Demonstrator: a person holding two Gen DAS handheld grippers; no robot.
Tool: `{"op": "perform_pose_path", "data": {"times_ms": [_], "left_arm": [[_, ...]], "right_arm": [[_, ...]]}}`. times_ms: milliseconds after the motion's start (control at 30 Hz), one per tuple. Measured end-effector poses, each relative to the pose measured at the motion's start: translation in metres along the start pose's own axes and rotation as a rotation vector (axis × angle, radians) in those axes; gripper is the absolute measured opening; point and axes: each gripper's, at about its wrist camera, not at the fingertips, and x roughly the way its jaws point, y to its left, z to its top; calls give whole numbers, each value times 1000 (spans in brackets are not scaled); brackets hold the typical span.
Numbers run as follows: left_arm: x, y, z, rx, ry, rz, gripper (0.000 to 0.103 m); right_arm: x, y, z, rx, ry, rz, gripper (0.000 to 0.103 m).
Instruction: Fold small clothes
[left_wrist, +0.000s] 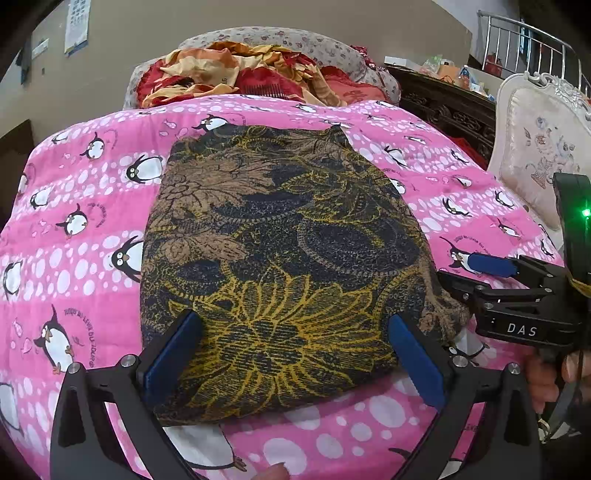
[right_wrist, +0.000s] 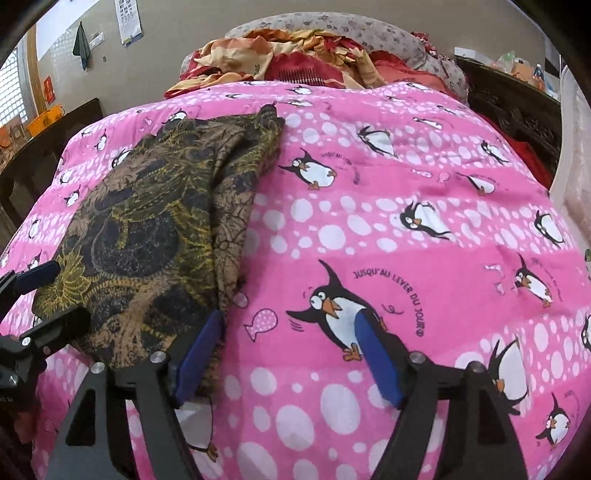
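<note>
Folded cloth flat on the pink quilt, dark floral print up, near edge toward the left gripper. Left jaws spread wide, pads over the near corners of the cloth, nothing pinched between them. Right gripper also open, left pad just at the cloth's right edge, right pad over bare quilt, nothing held. In the left view, right gripper just beside the cloth's right side.

Judged step: release after a fold, then either a further fold or smoothing. To do it well:

- Lift both grippers clear first, jaws kept apart, so no pad drags the top layer.
- Check the right edge, where a lower layer shows past the top one; square it before any further fold.
- For a next fold, pinch all layers at the two near corners, not just the top layer, and carry them evenly toward the far edge.
- Keep both hands level and together, to avoid skew.
- Press down lightly on the soft quilt; hard pressure risks grabbing the quilt with the cloth.
</note>
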Motion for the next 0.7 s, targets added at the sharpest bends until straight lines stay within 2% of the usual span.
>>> {"op": "perform_pose_path", "data": {"times_ms": [300,500,700], "left_arm": [[0,-2,0,3,7,8,87],[2,-5,0,24,22,36,87],[-29,-2,3,-22,19,27,87]], "right_arm": [[-3,-5,-2,32,-23,31,80],[1,-4,0,21,-4,32,82],[-9,-10,4,22,38,47,81]]}}
